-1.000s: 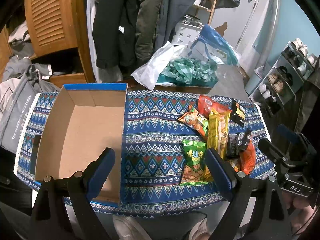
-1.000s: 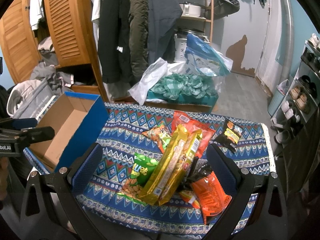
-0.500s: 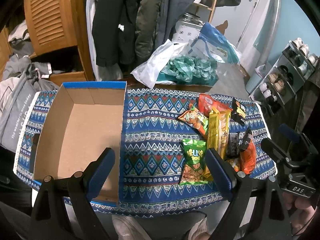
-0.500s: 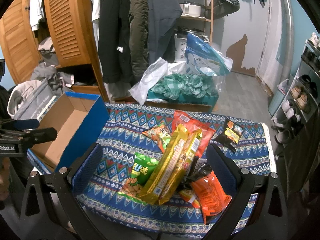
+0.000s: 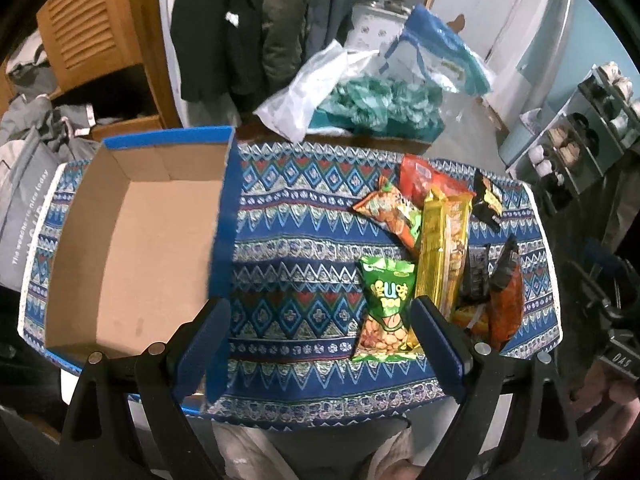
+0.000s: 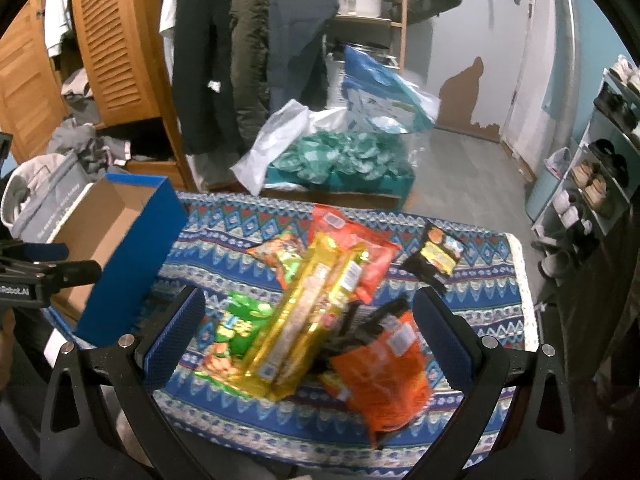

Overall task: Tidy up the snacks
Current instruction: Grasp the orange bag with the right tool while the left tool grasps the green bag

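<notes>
Before you, a table under a blue patterned cloth (image 5: 304, 216) carries an open cardboard box (image 5: 132, 248) at left and a heap of snack packets (image 5: 440, 248) at right, one black packet (image 6: 436, 256) lying apart.

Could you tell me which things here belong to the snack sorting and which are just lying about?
Job:
box
green bag
yellow packs
orange bag
red bag
black packet

Lying about:
coats
plastic bags
shoe rack
</notes>
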Demonstrator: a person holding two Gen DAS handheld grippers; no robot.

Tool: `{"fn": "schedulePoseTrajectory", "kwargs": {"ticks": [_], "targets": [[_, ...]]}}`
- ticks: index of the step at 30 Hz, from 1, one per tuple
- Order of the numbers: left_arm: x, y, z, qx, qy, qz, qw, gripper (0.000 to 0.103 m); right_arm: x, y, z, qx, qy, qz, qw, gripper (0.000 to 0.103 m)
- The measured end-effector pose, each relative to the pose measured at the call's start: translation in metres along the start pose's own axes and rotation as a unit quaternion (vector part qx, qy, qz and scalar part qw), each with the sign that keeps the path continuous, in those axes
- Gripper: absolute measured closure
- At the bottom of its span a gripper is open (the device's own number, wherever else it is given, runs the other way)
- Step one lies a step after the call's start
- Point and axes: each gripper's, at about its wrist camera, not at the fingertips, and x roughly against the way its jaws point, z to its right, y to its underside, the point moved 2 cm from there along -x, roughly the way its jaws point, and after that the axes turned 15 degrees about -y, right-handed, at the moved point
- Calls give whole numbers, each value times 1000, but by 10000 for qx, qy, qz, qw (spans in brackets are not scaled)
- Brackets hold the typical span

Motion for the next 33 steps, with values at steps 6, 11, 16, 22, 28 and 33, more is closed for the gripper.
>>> {"fn": "schedulePoseTrajectory", "kwargs": {"ticks": [6,11,16,22,28,33], "targets": [[-18,-2,19,-44,112,-279,9995,11,5,8,38,-135,12,-60,9999,1],[-36,-2,33,-16,235,-562,9981,11,-3,22,65,-286,66,-280,9992,1],[-52,-1,50,-98,246,-625,9977,11,-16,42,84,-309,32,-595,9977,1],[-75,2,72,-466,27,-610,9970,11,-30,63,93,-197,61,-860,9961,1],[-103,9,84,-572,-93,-769,9954,11,-50,79,97,-115,45,-1188,9928,1],[-124,17,93,-685,-54,-899,9936,10,-69,85,98,60,97,-1355,9907,1]]}}
